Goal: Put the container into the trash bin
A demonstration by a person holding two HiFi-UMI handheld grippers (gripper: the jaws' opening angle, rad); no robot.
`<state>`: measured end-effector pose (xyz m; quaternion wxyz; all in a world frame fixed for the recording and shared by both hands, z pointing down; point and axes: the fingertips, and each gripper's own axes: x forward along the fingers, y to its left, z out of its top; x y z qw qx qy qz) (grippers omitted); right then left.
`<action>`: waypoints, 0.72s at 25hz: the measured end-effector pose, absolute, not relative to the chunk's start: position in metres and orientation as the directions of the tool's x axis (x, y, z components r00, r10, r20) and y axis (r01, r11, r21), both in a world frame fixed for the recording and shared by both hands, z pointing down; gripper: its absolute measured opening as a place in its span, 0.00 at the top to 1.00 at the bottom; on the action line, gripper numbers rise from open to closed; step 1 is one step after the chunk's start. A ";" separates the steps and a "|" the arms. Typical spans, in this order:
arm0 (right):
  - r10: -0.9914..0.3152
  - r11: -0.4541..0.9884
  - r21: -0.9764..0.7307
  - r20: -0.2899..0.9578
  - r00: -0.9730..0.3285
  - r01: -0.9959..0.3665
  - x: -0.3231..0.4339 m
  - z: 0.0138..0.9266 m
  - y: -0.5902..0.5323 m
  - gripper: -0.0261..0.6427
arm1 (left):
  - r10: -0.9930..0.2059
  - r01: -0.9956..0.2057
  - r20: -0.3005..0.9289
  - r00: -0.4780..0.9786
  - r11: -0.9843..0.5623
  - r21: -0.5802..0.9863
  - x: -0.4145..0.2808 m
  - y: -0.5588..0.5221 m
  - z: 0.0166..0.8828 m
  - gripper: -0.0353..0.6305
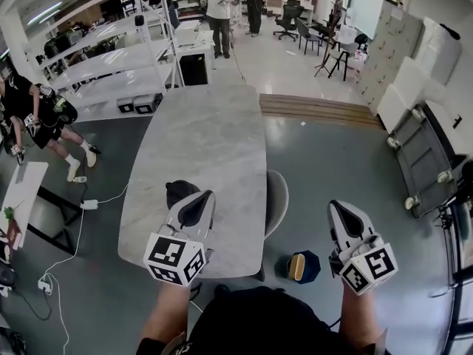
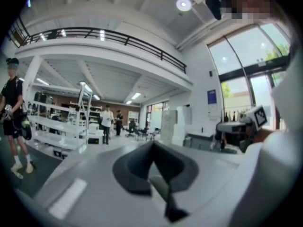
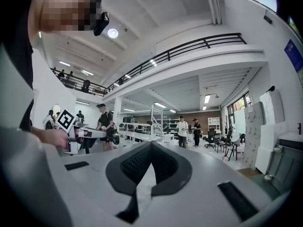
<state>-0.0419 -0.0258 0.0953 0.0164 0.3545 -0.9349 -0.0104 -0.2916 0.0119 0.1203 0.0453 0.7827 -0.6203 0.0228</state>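
head view: the trash bin [image 1: 313, 261] stands on the floor just off the table's [image 1: 207, 124] near right corner, between the two grippers. a pale yellow thing shows in its mouth. i take it for the container [image 1: 295, 267], lying where the task wants it, though it is too small to be sure. a dark lump [image 1: 179, 190] sits by the table's near edge, just past the left gripper [image 1: 201, 198]; i cannot tell what it is. the right gripper [image 1: 336, 209] hangs over the floor beside the bin, apart from it.

left gripper view: the jaws meet at the tips with nothing between them, and they point level into the room.

right gripper view: the jaws are pressed tip to tip, also empty, and point level.

judgement: with both grippers bare, what matters now is checking. look down into the bin to make sure the container lies wholly below the rim, and keep both grippers off the bin's wall so it does not tip.
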 end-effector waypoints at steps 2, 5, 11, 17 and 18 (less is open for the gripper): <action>-0.653 0.757 0.036 0.018 -0.757 -0.652 -0.045 0.092 -0.030 0.97 | -0.973 -0.976 0.087 0.216 -0.212 0.050 -0.294 0.009 0.119 0.94; -0.651 0.759 0.036 -0.001 -0.759 -0.650 -0.049 0.088 -0.038 0.97 | -0.975 -0.978 0.087 0.204 -0.199 0.062 -0.298 0.004 0.119 0.94; -0.643 0.763 0.053 -0.033 -0.765 -0.644 -0.067 0.078 -0.044 0.97 | -0.980 -0.983 0.080 0.182 -0.178 0.055 -0.303 -0.001 0.116 0.94; -0.625 0.779 0.055 -0.025 -0.780 -0.625 -0.070 0.079 -0.044 0.97 | -0.977 -0.980 0.084 0.197 -0.194 0.046 -0.299 -0.006 0.115 0.94; -0.623 0.780 0.055 -0.023 -0.782 -0.624 -0.070 0.080 -0.044 0.97 | -0.977 -0.980 0.083 0.198 -0.195 0.049 -0.299 -0.006 0.116 0.94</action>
